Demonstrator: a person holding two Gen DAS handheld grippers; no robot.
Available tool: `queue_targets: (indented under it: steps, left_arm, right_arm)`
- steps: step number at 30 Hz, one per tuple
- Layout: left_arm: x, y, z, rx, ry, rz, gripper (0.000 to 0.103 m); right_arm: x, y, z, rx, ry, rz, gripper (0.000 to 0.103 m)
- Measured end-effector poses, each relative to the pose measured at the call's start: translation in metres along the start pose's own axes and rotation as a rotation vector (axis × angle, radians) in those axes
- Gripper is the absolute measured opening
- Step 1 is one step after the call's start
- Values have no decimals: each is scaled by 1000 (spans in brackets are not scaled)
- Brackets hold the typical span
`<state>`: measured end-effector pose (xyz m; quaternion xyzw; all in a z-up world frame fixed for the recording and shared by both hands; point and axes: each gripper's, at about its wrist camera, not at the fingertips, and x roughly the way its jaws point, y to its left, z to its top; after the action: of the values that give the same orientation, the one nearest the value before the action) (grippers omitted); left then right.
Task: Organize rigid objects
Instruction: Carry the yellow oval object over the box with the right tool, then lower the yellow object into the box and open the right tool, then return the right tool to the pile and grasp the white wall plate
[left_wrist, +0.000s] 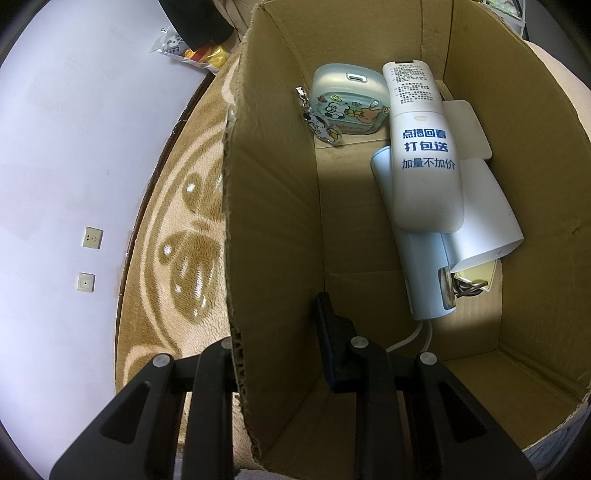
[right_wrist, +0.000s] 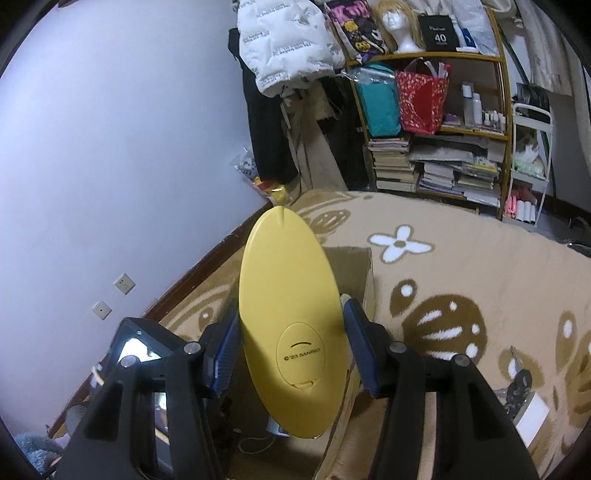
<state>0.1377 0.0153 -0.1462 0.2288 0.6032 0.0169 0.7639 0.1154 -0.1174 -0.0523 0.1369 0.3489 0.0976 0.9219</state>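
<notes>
Firstly, the right gripper (right_wrist: 290, 354) is closed on a yellow oval device (right_wrist: 288, 314); its two blue pads (right_wrist: 224, 354) press the two long sides of the device, which points away from the camera and has "SANRIO" printed on a small oval cover. Under and behind the device stands a cardboard box (right_wrist: 364, 280) on a beige carpet (right_wrist: 461, 258) with brown and white patterns.

The left gripper (left_wrist: 280, 332) holds the left wall of the cardboard box (left_wrist: 269, 221): one finger (left_wrist: 328, 332) is inside the box and the other is outside, hidden by the wall, so the wall is pinched between them.

Inside the box lie a white remote control (left_wrist: 424, 147) with blue Chinese text, a pale blue device (left_wrist: 424, 273) under it with a white cable, and a light blue case (left_wrist: 347, 99) with cartoon stickers and a dog keychain (left_wrist: 323, 125) beside it.
</notes>
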Motion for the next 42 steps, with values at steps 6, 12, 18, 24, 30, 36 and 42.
queue_targets:
  steps: [6,12,18,24,30,36,42]
  left_arm:
    - [1,0,0,1,2,-1,24]
    - [5,1,1,2,8,-2,24]
    - [6,0,1,0,8,-5,24]
    - [5,0,2,1,8,-4,24]
    - [5,-1,2,1,8,-3,24]
    - [5,-1,3,1,8,-3,24]
    - [5,-1,2,3,7,-2,24]
  right_arm:
    - [11,-7,-5,26,30,1,58]
    - [11,-10,-7,22,29,-27,58]
    - [11,-14,-8,37,36,-26,58]
    - [-1,-15,-6,18,12,-61,72]
    - [-6,-19,-7,34,10,-64,85]
    - [-10,-26,-10,43,6,-77,94]
    - [-20,-35,-11,46,-17,-117,103]
